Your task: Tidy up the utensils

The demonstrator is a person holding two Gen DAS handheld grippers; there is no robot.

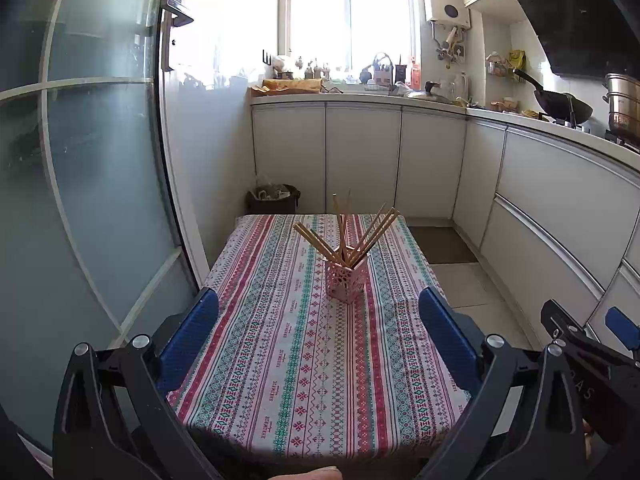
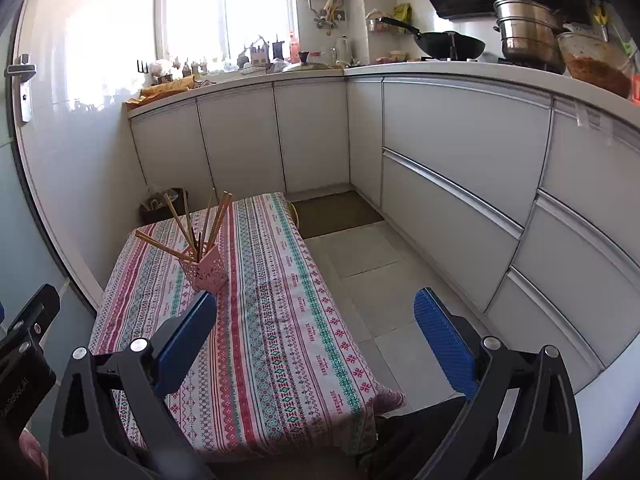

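A pink perforated utensil holder (image 1: pixel 345 281) stands upright on the patterned tablecloth (image 1: pixel 280 340), with several wooden chopsticks (image 1: pixel 352 236) fanned out of its top. My left gripper (image 1: pixel 319 304) is open and empty, held above the near part of the table, short of the holder. The holder also shows in the right wrist view (image 2: pixel 206 270) with the chopsticks (image 2: pixel 188 228) in it. My right gripper (image 2: pixel 316 304) is open and empty, to the right of the holder, over the table's right edge. The right gripper's body shows in the left wrist view (image 1: pixel 588 356).
The small table (image 2: pixel 280 320) stands against a frosted glass door (image 1: pixel 80 160) on the left. White kitchen cabinets (image 2: pixel 440 160) run along the back and right. A dark bin (image 1: pixel 274 198) sits behind the table. A wok (image 2: pixel 448 46) and steel pots (image 2: pixel 528 32) are on the counter.
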